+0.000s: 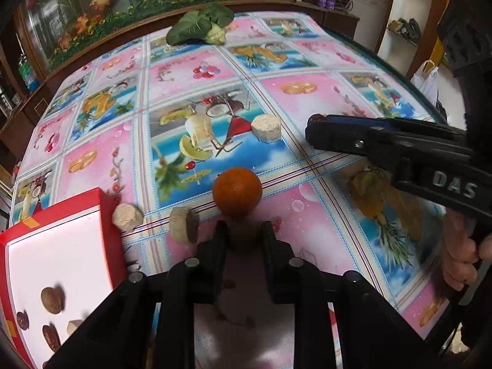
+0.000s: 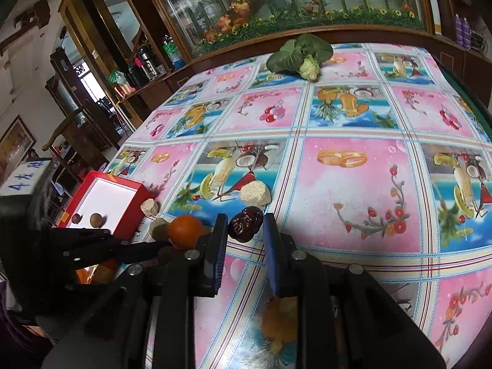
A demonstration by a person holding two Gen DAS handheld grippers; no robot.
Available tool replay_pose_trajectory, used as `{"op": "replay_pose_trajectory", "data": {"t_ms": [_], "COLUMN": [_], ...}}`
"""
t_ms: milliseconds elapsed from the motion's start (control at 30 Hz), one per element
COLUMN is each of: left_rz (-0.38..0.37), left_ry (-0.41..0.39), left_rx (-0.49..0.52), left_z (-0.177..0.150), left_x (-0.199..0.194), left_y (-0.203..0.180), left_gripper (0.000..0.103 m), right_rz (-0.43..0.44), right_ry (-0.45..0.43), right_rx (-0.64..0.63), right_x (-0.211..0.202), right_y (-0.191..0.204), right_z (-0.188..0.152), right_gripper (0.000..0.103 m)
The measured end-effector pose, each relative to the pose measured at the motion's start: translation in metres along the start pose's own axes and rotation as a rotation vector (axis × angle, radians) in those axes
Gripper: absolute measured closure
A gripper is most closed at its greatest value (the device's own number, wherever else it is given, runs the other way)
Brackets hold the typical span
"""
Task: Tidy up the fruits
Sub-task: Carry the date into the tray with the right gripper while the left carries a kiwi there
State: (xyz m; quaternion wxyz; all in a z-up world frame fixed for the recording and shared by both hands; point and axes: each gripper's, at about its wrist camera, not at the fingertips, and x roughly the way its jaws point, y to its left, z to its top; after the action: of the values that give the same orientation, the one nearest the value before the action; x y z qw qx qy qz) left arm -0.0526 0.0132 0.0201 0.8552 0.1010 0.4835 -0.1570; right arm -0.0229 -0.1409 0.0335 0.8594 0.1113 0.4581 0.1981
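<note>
The right gripper (image 1: 310,129) body reads "DAS" in raised letters.

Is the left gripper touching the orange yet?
Apart. The left wrist view shows tablecloth between the open left gripper and the orange beyond its fingers.

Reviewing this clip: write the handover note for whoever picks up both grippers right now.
Left gripper: open, empty, lined up just behind the orange, not touching it.
Right gripper: open, fingers either side of the dried red date on the table; no grip visible yet.
Red box, white inside: holds a few small dried fruits, so sorting has begun.
Still loose on the tablecloth: orange, date, two tan pieces by the box, a pale round piece farther out, leafy greens at the far edge.
Left: probably close on the date and orange, box them, then the rest.
</note>
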Motion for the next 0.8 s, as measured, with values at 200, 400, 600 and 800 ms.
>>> {"op": "replay_pose_trajectory", "data": {"t_ms": [200,400,600,800], "left_rz": [0.019,0.106,0.191,0.273], "left_ry": [-0.083,-0.126,-0.112,-0.093], "left_rx": [-0.028,-0.091,-0.176,-0.259], "left_z": [-0.020,-0.053,-0.091,-0.128], "left_x": [-0.045,-0.082,-0.104,-0.120], "left_y": [0.016,0.049,0.087,0.121], "left_gripper": [0.082,0.082,0.082,0.082], "right_rz": [0.075,0.200,0.331,0.420], "right_ry": [-0.026,-0.026,-0.004,0.088], "right_rx": [-0.051,-0.133,-0.197,-0.268], "right_x": [-0.004,-0.003,0.009,0.032], "right_y": [0.021,0.071,0.129,0.184], "right_z": [-0.003,-0.014,-0.024,-0.040], "right_gripper": [0.078,0.078,0.077,0.077]}}
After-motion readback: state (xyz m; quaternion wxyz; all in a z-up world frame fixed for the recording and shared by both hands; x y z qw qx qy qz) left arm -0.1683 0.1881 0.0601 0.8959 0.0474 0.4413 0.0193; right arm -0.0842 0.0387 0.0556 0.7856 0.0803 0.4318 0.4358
